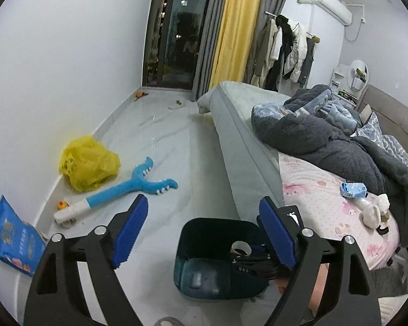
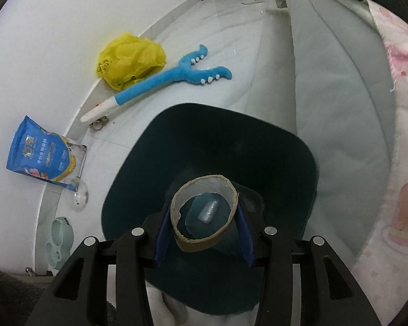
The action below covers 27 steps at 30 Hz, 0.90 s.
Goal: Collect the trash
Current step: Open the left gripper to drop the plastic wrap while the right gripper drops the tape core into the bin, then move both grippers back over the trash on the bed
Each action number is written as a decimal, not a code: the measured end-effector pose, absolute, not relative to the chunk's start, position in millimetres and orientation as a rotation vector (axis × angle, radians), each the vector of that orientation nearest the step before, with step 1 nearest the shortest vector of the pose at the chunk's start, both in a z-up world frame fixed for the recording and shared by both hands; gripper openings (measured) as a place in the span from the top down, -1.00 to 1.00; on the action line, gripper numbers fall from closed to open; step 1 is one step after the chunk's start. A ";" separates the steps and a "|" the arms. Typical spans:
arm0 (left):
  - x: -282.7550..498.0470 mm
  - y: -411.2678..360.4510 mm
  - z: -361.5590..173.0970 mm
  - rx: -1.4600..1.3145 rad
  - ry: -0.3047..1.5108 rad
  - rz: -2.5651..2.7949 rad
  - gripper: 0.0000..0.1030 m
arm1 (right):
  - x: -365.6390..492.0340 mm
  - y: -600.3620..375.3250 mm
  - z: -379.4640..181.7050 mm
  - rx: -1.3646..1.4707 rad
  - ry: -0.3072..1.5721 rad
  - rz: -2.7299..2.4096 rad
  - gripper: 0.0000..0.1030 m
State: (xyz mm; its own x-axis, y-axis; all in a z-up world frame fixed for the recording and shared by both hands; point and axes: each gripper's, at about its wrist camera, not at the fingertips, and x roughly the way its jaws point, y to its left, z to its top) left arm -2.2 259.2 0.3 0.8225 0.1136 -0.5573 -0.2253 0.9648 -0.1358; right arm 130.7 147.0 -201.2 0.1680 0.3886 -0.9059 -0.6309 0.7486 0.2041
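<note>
A: Right wrist view first: the right gripper (image 2: pixel 204 226) is clamped on a cardboard tape roll (image 2: pixel 204 214), its 2 blue pads pressing the roll's sides, directly above the dark bin (image 2: pixel 299 163).

B: So it's the drop step?

A: I'd judge so. Through the roll's hole you can see a plastic bottle (image 2: pixel 209 210) already lying at the bottom of the bin. The next move only calls for the jaws to part while the roll hangs inside the bin's rim.

B: And the other hand?

A: Left wrist view shows the left gripper (image 1: pixel 204 233) with jaws wide apart and nothing between them, above the bin's left side.

B: What's left to collect?

A: Left of the bin, by the wall, lies a yellow plastic bag (image 1: pixel 88 163), with a blue snack pouch (image 1: pixel 12 233) nearer than it. A blue toy grabber (image 1: pixel 127 187) lies between bag and bin. On the bed (image 1: pixel 326 190), right of the bin, sits a blue wrapper (image 1: pixel 353 190).

B: So the bag next?

A: Probably; it needs a reach away from the bin.
</note>
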 end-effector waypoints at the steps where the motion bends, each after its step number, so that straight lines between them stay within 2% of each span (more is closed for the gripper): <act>1: -4.0 258.6 1.9 -0.182 0.572 0.186 -0.68 | 130.5 146.9 -201.8 -0.242 1.199 0.736 0.07; 4: -5.6 255.1 4.6 -0.153 0.563 0.194 -0.69 | 128.1 148.4 -196.8 -0.243 1.180 0.751 -0.29; 7: -7.1 255.1 6.4 -0.152 0.552 0.195 -0.73 | 128.4 149.5 -187.1 -0.217 1.161 0.771 -0.42; 27: 13.4 231.3 16.1 -0.181 0.549 0.139 -0.83 | 128.7 90.0 -88.6 -0.204 0.881 0.812 -0.73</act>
State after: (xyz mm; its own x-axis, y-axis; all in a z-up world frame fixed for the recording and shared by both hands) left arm 13.4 231.3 16.1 0.8445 0.0826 -0.5292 -0.1788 0.9748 -0.1332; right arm 128.7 90.0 -88.6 0.3664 0.5472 -0.7525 -0.7059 0.6904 0.1583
